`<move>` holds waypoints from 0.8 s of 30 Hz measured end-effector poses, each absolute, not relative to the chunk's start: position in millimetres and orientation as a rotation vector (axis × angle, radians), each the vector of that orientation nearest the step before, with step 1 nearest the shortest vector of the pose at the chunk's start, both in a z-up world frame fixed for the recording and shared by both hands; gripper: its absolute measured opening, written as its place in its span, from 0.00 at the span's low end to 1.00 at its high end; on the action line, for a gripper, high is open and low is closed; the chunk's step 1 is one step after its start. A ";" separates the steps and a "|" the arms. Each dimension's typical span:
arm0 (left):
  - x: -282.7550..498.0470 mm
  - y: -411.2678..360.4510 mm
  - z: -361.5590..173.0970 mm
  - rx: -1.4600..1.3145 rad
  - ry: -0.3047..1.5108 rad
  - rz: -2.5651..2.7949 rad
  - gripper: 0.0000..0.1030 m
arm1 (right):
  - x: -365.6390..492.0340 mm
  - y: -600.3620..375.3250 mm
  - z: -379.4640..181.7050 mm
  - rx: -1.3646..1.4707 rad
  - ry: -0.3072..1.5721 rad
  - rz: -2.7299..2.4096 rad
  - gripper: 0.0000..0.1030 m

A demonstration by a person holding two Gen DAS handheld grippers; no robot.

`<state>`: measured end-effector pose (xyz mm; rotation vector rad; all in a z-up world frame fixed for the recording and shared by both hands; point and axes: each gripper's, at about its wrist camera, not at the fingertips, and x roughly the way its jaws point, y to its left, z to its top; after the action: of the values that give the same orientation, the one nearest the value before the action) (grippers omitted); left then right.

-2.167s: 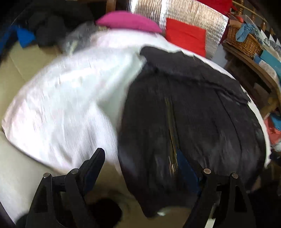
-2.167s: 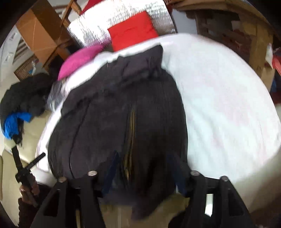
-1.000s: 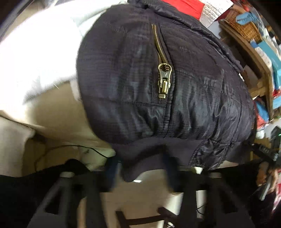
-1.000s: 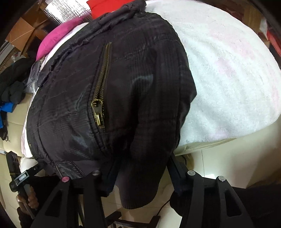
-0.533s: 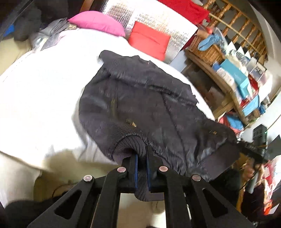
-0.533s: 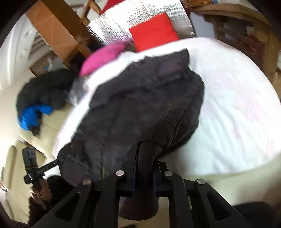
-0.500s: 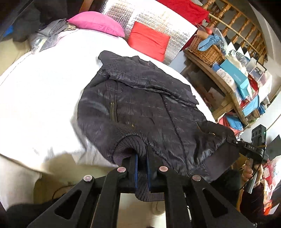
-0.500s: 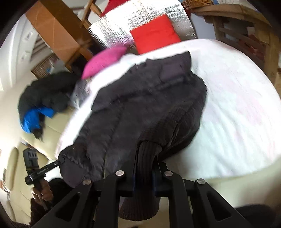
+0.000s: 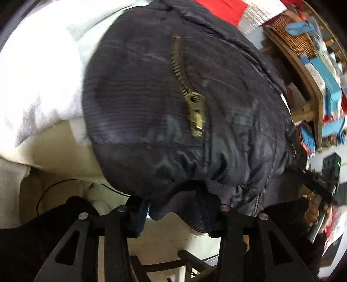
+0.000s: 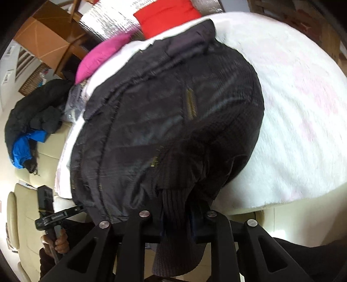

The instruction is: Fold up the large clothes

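A dark quilted jacket (image 9: 195,97) lies on the white bed cover (image 9: 43,76), its brass pocket zip pull (image 9: 196,115) facing up and its ribbed hem hanging over the near edge. My left gripper (image 9: 175,217) sits at that hem with its jaws opening. The knit edge droops loosely between the spread fingers. In the right wrist view the jacket (image 10: 173,108) fills the middle. My right gripper (image 10: 177,217) has a thick fold of ribbed hem filling the narrow gap between its pads, and its jaws are opening. Each view shows the other gripper in a hand at the side.
A pink cushion (image 10: 102,58) and a red cushion (image 10: 164,19) lie at the bed's far end. A pile of dark and blue clothes (image 10: 28,121) sits to the left. A wooden shelf with a basket (image 9: 292,36) and boxes stands on the right. A cable (image 9: 56,186) runs under the bed edge.
Half a second ago both grippers were raised and clamped on the hem. Now they are back low at the bed's edge, the jacket has spread flatter, and the left jaws have parted.
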<state>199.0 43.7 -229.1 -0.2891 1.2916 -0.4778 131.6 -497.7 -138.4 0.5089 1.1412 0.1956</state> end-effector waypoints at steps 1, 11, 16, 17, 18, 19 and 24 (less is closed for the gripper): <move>195.5 39.4 -225.6 -0.277 1.277 -0.489 0.41 | 132.2 -497.4 -144.0 0.510 1.158 0.192 0.22; 198.4 42.1 -142.2 -0.256 1.088 -0.599 0.07 | 132.9 -497.9 -93.5 0.502 1.034 0.280 0.13; 234.0 48.3 -76.2 -0.265 0.951 -0.631 0.07 | 158.5 -502.6 -49.4 0.479 0.925 0.297 0.13; 242.3 50.1 -67.0 -0.269 0.934 -0.631 0.07 | 167.1 -504.0 -41.4 0.476 0.902 0.296 0.13; 250.4 54.2 -59.5 -0.274 0.920 -0.631 0.07 | 175.1 -506.4 -34.9 0.478 0.882 0.293 0.13; 258.5 54.8 -54.8 -0.277 0.910 -0.628 0.07 | 184.8 -509.7 -28.5 0.482 0.861 0.286 0.13; 327.7 52.7 -26.3 -0.328 0.818 -0.559 0.07 | 236.6 -523.4 -4.7 0.506 0.777 0.257 0.13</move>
<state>327.7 52.7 -26.3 -0.3277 0.8183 -0.5591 236.6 -523.4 -4.7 0.5065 0.7769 0.2574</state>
